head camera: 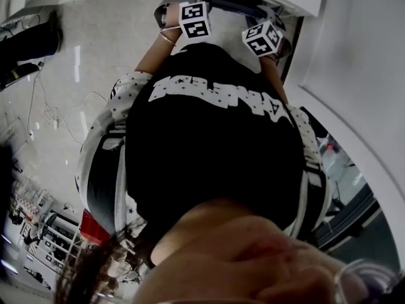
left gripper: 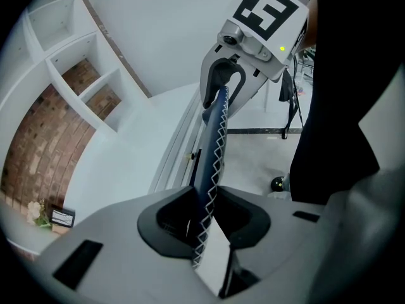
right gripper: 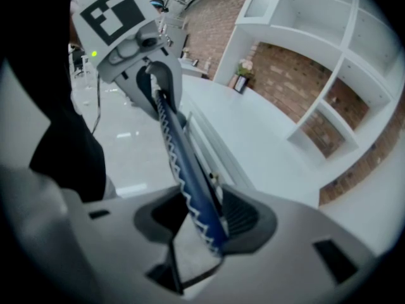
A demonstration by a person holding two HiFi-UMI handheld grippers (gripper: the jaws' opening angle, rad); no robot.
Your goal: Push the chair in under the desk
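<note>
Risk: left gripper (left gripper: 207, 225) and right gripper (right gripper: 202, 219) each pinch the chair's blue top edge (left gripper: 216, 138); an uneven push probably skews it into the desk (right gripper: 253, 132), legs unseen.

Before you, a white desk (right gripper: 272, 138) running below the brick wall, a small framed card (right gripper: 241, 83) and a sprig of flowers (right gripper: 245, 67) standing at its far end, around you a pale glossy floor (head camera: 88, 56), loose cables (head camera: 47, 109) trailing across it
</note>
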